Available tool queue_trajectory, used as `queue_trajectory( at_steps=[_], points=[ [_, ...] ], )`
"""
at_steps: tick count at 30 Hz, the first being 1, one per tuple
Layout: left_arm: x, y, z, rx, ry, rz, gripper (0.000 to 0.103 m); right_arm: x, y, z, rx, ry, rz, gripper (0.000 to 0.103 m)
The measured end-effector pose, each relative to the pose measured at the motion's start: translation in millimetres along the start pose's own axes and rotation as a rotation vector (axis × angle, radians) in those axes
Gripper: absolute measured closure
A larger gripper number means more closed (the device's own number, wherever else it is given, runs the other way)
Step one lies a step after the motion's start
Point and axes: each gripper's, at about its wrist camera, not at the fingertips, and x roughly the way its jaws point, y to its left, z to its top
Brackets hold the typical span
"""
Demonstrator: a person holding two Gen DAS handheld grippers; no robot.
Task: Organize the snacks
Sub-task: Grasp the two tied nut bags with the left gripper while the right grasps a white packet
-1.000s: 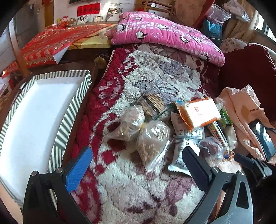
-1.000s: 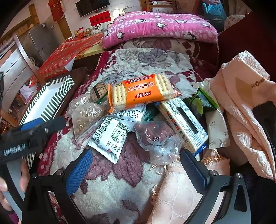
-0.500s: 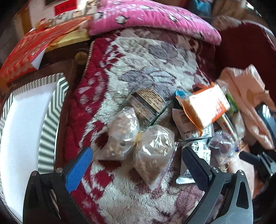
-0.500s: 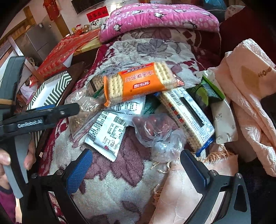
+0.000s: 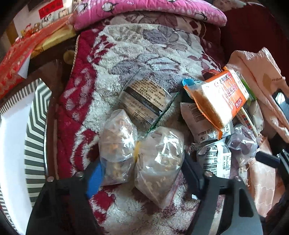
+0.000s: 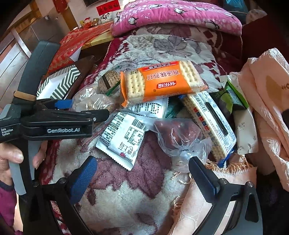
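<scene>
Two clear bags of nuts [image 5: 142,155], tied together, lie on the floral blanket [image 5: 144,50]. My left gripper [image 5: 142,171] points down over them and its jaws are closing; both bags sit between the fingers, whose pads just reach the bags' outer edges without a visible squeeze. In the right wrist view the left gripper [image 6: 86,108] shows from the side, held by a hand [image 6: 16,155]. My right gripper [image 6: 142,173] stands open above the blanket with nothing between its fingers. Ahead of it lie a white packet [image 6: 124,139], a bag of red dates [image 6: 178,133] and an orange cracker pack [image 6: 159,81].
A striped box with a white inside [image 5: 34,144] stands left of the blanket. A clear pack with a dark label [image 5: 144,101] lies beyond the nut bags. A long cracker pack [image 6: 211,124], a green packet [image 6: 229,101] and a pink towel [image 6: 271,101] crowd the right. A pink pillow [image 5: 153,9] lies at the back.
My left gripper has come down and closer to the two nut bags, rolled a little, and its jaws have narrowed around them. The right gripper has stayed about where it was.
</scene>
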Motion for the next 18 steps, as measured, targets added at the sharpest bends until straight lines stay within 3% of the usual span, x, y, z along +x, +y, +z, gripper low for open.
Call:
queue_trajectory(
  at_steps=[4, 7, 15, 18],
  points=[
    [-4, 5, -2, -0.032, -0.010, -0.002, 0.045, 2, 1, 2, 0.001, 0.008, 0.002, 0.001],
    [-9, 8, -7, -0.056, -0.019, 0.014, 0.050, 6, 0, 7, 0.022, 0.012, 0.013, 0.001],
    [-28, 18, -27, -0.121, -0.053, 0.044, 0.051, 16, 7, 21, 0.087, 0.042, 0.039, 0.000],
    [-35, 22, -32, -0.130, -0.065, 0.060, 0.051, 10, 12, 22, 0.108, 0.062, 0.096, 0.000]
  ],
)
